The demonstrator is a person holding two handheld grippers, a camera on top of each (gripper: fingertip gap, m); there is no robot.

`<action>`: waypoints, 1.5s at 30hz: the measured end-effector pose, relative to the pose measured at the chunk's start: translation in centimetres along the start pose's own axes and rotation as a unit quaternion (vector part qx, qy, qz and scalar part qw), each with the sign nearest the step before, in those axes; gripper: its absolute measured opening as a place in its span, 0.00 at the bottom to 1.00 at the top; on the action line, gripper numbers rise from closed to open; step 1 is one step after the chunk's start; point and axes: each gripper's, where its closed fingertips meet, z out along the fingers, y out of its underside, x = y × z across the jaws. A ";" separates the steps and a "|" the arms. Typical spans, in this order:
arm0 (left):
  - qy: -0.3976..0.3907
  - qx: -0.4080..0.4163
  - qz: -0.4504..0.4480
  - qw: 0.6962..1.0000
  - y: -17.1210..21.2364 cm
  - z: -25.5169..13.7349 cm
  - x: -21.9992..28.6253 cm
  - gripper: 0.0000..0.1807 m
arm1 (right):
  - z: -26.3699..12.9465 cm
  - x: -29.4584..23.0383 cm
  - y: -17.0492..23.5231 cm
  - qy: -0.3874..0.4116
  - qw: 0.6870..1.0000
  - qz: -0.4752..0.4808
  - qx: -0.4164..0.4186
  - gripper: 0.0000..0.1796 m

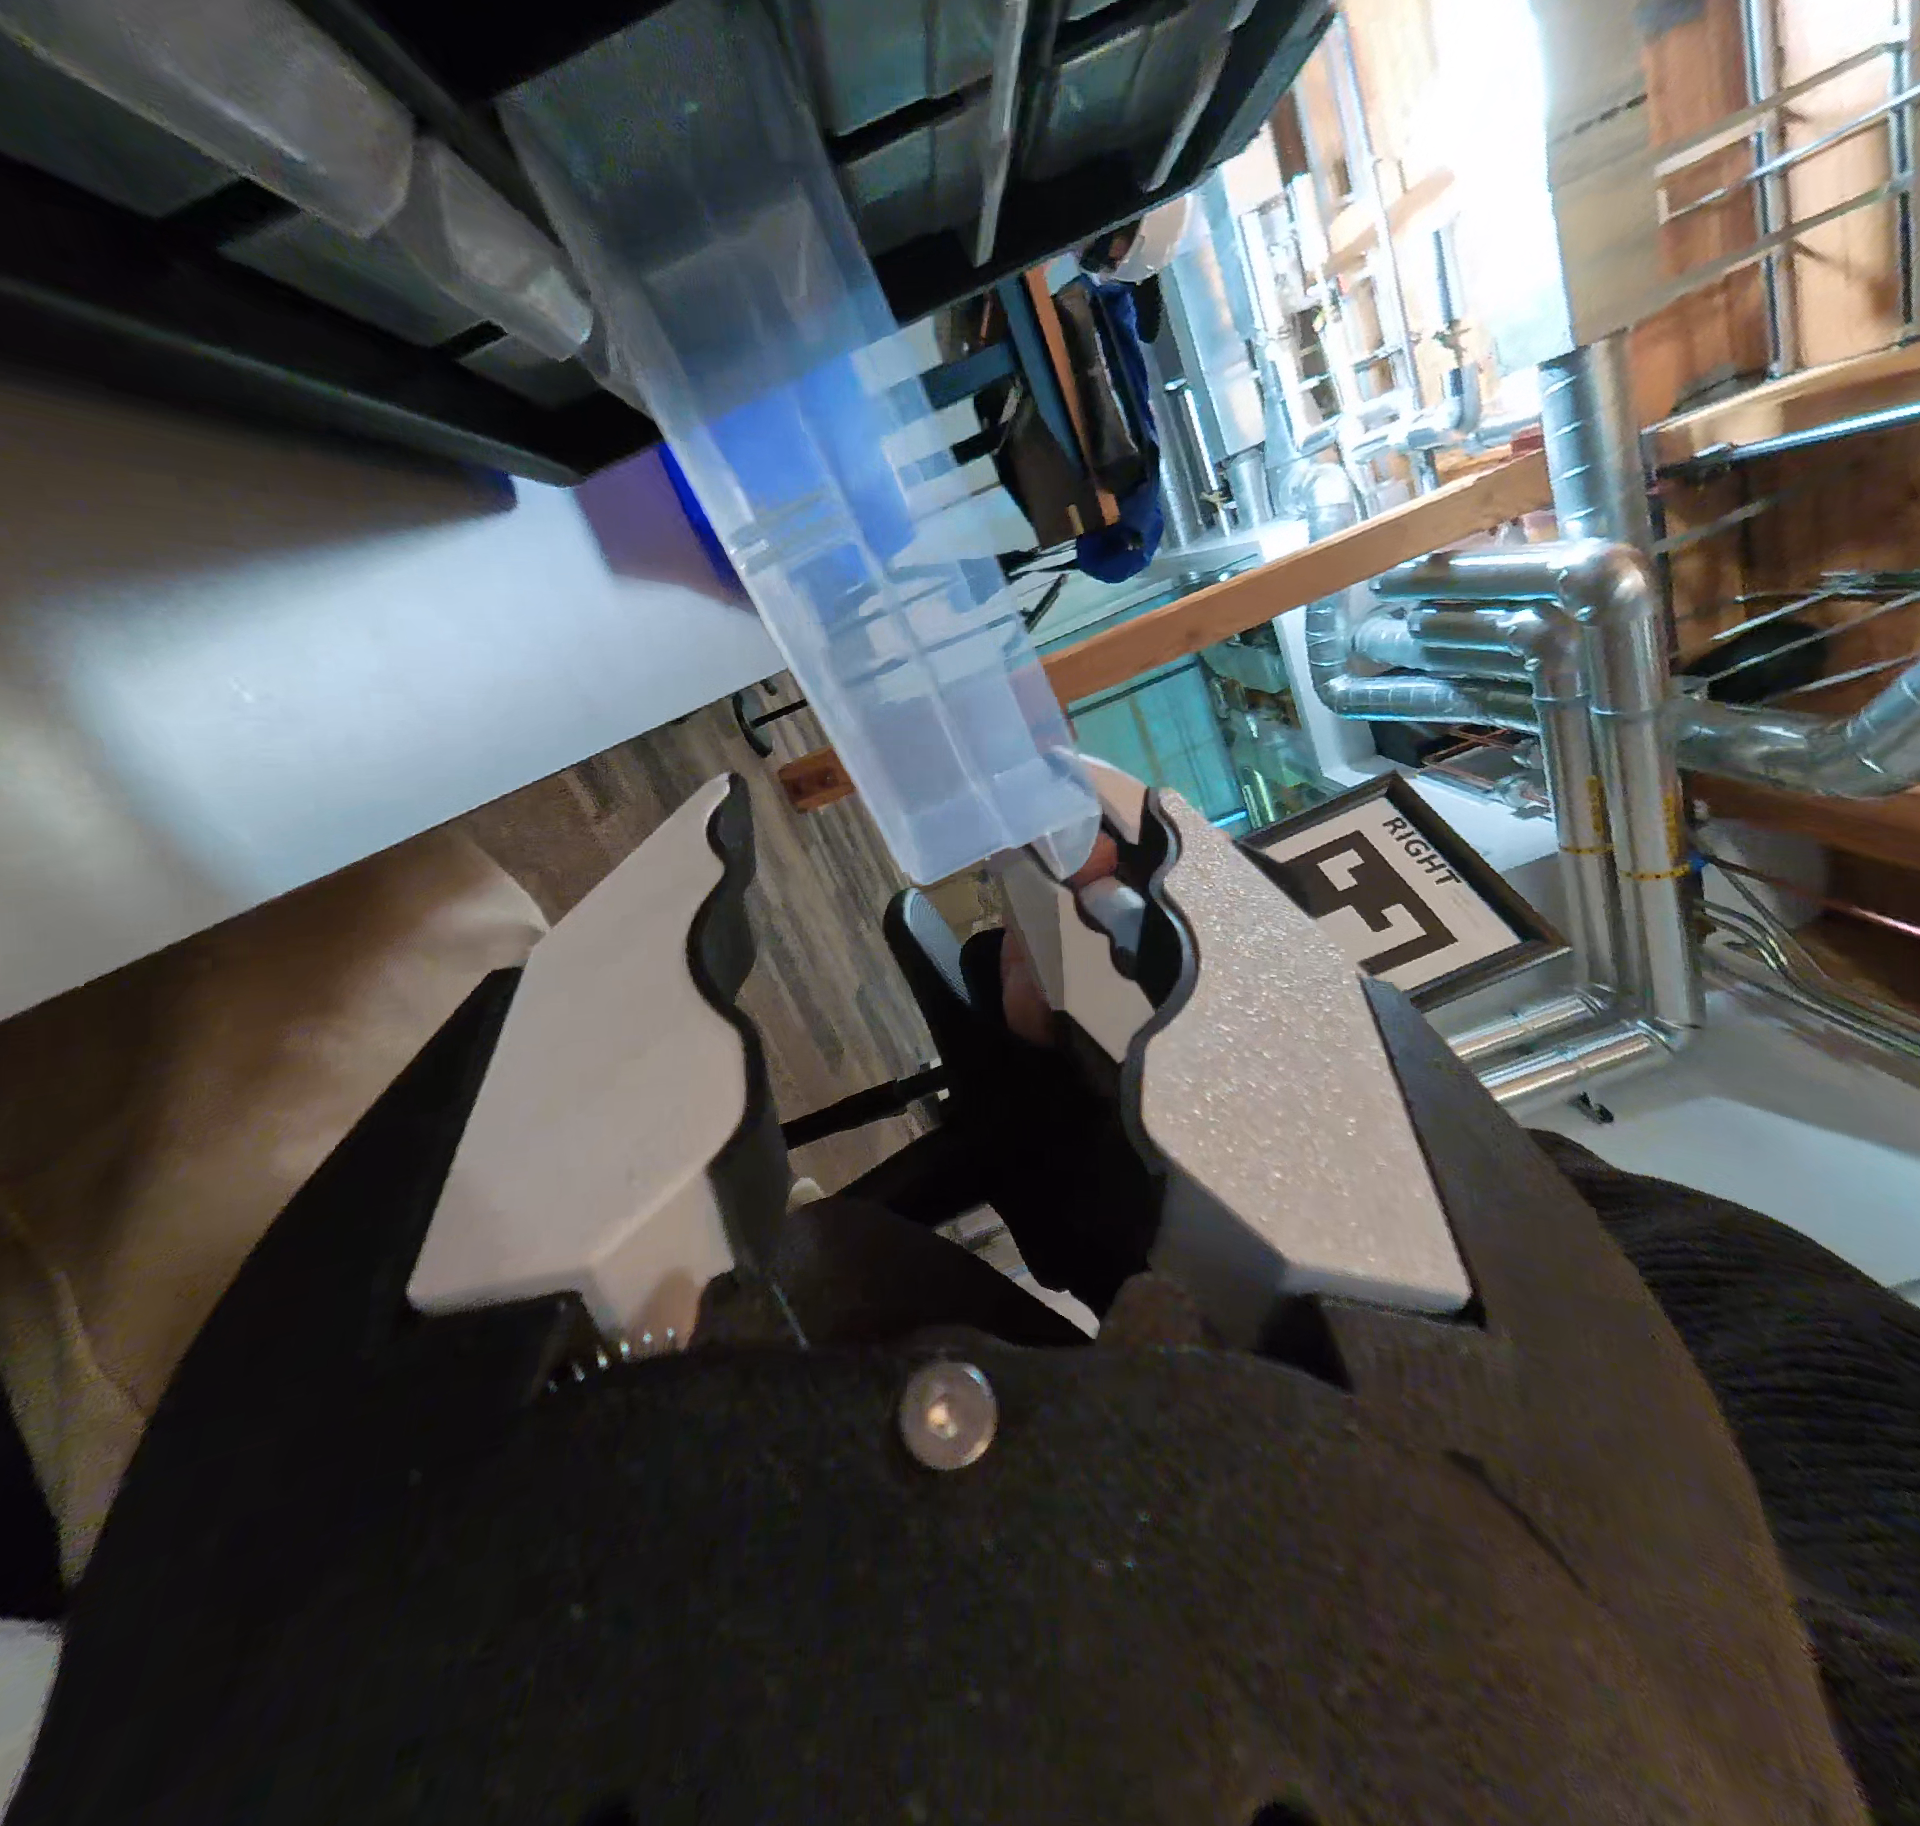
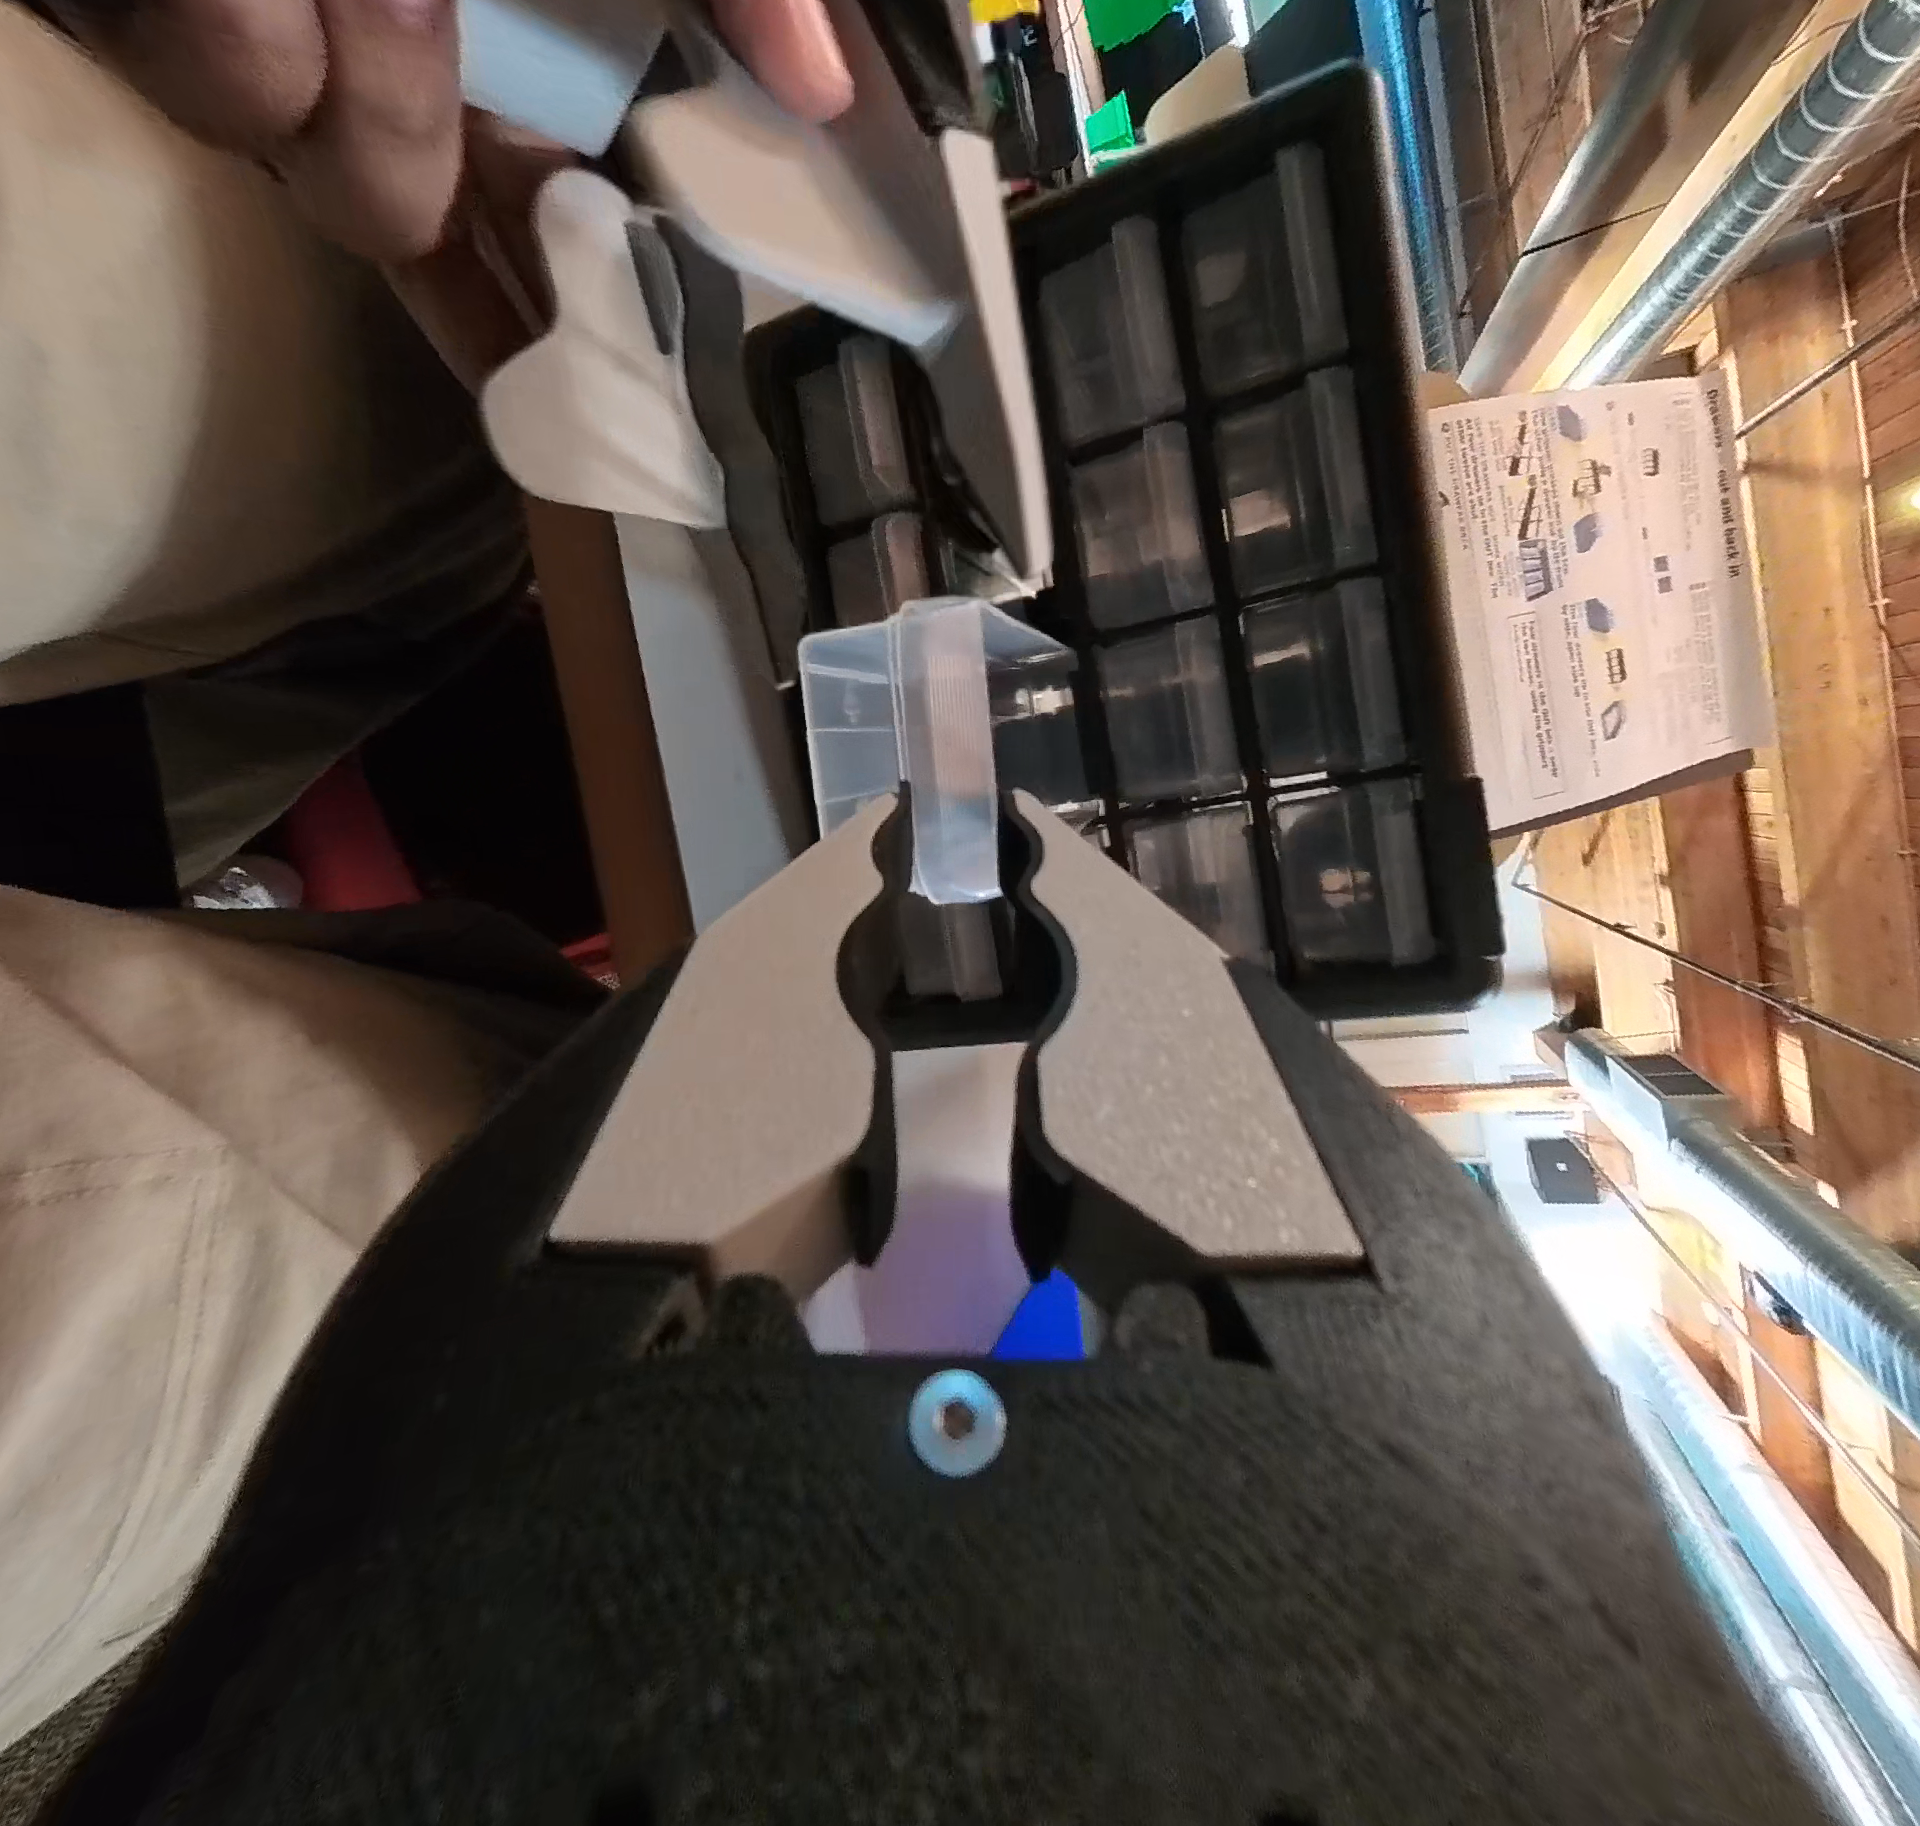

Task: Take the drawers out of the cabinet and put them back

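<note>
The right gripper (image 2: 954,841) is clamped on the ribbed handle tab of a clear drawer (image 2: 914,727), with both fingertips pressed against the tab's sides. The drawer sticks partway out of the black cabinet (image 2: 1382,176), its back end inside a slot and its front end free in the air. From the left wrist view the same clear drawer (image 1: 831,571) runs down from the cabinet (image 1: 935,249) towards the camera, and the right gripper (image 1: 1091,877) meets its near end.

The left gripper (image 1: 940,841) stands wide apart and holds nothing; its 2 grey fingers (image 1: 623,1028) spread on either side of the drawer's end without touching it. In the right wrist view the left gripper (image 2: 665,353) shows blurred at the upper left, held by a hand (image 2: 395,41).

The cabinet's other drawers (image 2: 1236,529) sit closed in their slots, in 2 visible columns. Beside the cabinet a printed sheet (image 2: 1600,592) stands propped. The cabinet rests on a white table (image 1: 312,633). Silver ducts (image 1: 1579,737) and wooden beams (image 1: 1299,581) fill the background.
</note>
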 end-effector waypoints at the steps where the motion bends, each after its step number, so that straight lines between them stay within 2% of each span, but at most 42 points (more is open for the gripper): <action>1: 0.009 -0.001 -0.005 1.000 0.0 0.1 0.2 0.42 | -0.1 -0.2 -0.1 -0.001 1.000 -0.004 0.002 0.08; 6: 0.041 0.001 -0.063 0.997 -0.1 0.1 0.2 0.43 | 0.0 -0.7 -0.4 -0.005 1.000 -0.027 0.005 0.08; 8: 0.045 -0.001 -0.067 0.997 -0.1 0.2 0.3 0.37 | 0.0 -0.7 -0.5 -0.006 1.000 -0.028 0.007 0.08; 9: 0.052 -0.005 -0.069 0.996 -0.1 0.2 0.5 0.29 | 0.0 -0.7 -0.5 -0.007 1.000 -0.028 0.008 0.08; 11: 0.045 -0.007 -0.076 0.996 0.0 0.2 0.2 0.24 | 0.0 -0.6 -0.5 -0.008 0.999 -0.033 0.010 0.08; 17: 0.046 0.000 -0.097 0.994 -0.3 0.2 -0.1 0.24 | 0.2 -0.7 -0.5 -0.003 0.998 -0.062 0.009 0.08; 18: 0.043 0.003 -0.096 0.994 -0.5 0.2 -0.1 0.24 | 0.4 -0.8 -0.5 -0.009 0.998 -0.057 0.008 0.09; 21: 0.039 0.007 -0.094 0.995 -0.6 0.1 -0.2 0.24 | 1.0 -1.5 0.5 -0.092 0.995 0.030 -0.028 0.23; 23: 0.038 0.011 -0.096 0.995 -0.6 0.2 -0.2 0.24 | 1.1 -1.8 0.6 -0.158 0.981 0.102 -0.038 0.29; 26: 0.032 0.007 -0.094 0.995 -0.3 0.4 -0.3 0.23 | 0.8 -2.2 0.1 -0.243 0.956 0.157 -0.040 0.27; 31: 0.027 0.003 -0.091 0.995 0.0 0.3 -0.6 0.23 | 0.7 -3.0 -0.6 -0.357 0.914 0.189 -0.048 0.10; 34: 0.026 0.004 -0.092 0.995 -0.1 0.2 -0.7 0.23 | 0.8 -3.3 -0.7 -0.412 0.885 0.210 -0.051 0.08; 41: 0.062 0.001 -0.097 0.993 -0.3 -0.1 0.2 0.24 | 0.4 -2.5 -1.5 -0.469 0.847 0.247 -0.024 0.08; 45: 0.091 0.010 -0.101 0.991 -0.8 -0.3 1.0 0.30 | -0.1 -1.1 -2.8 -0.502 0.816 0.288 0.013 0.07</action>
